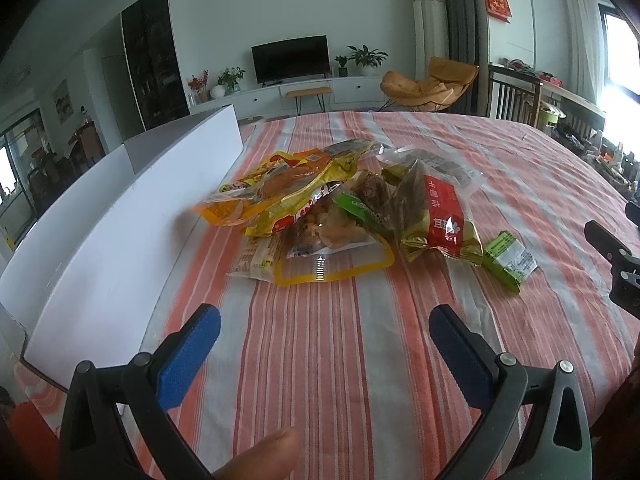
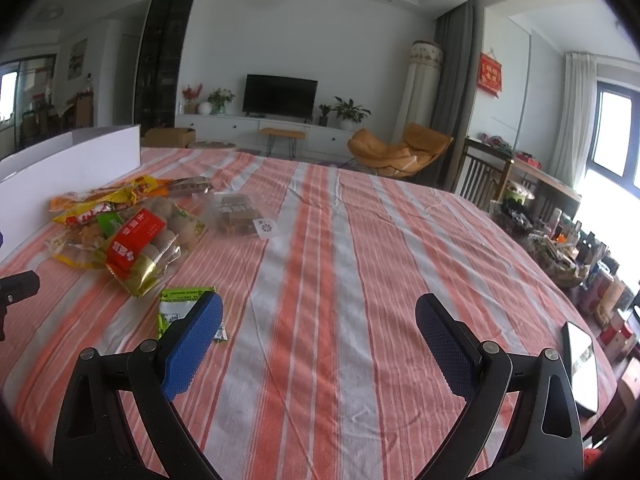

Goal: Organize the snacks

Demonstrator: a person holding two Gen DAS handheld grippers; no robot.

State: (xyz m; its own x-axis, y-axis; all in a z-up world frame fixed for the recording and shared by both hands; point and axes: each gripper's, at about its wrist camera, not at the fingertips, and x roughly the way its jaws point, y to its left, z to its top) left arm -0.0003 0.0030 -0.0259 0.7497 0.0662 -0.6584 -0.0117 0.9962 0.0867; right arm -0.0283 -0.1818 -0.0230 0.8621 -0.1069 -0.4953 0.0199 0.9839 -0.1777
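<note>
A heap of snack packets (image 1: 320, 204) lies on the striped tablecloth. It includes a yellow-orange bag (image 1: 276, 184), a gold packet with a red label (image 1: 440, 220) and a clear packet (image 1: 432, 166) behind. A small green packet (image 1: 508, 260) lies apart at the right. My left gripper (image 1: 324, 320) hangs open just short of the heap, nothing between its blue pads. In the right wrist view the heap (image 2: 132, 224) is at the left, and the green packet (image 2: 182, 306) lies partly behind the left finger. My right gripper (image 2: 318, 308) is open and empty.
A long white box (image 1: 120, 216) stands along the table's left edge beside the heap (image 2: 76, 160). A phone (image 2: 580, 364) lies near the right table edge. A fingertip (image 1: 272, 456) shows at the bottom of the left wrist view. The other gripper's black tip (image 1: 612, 252) pokes in at right.
</note>
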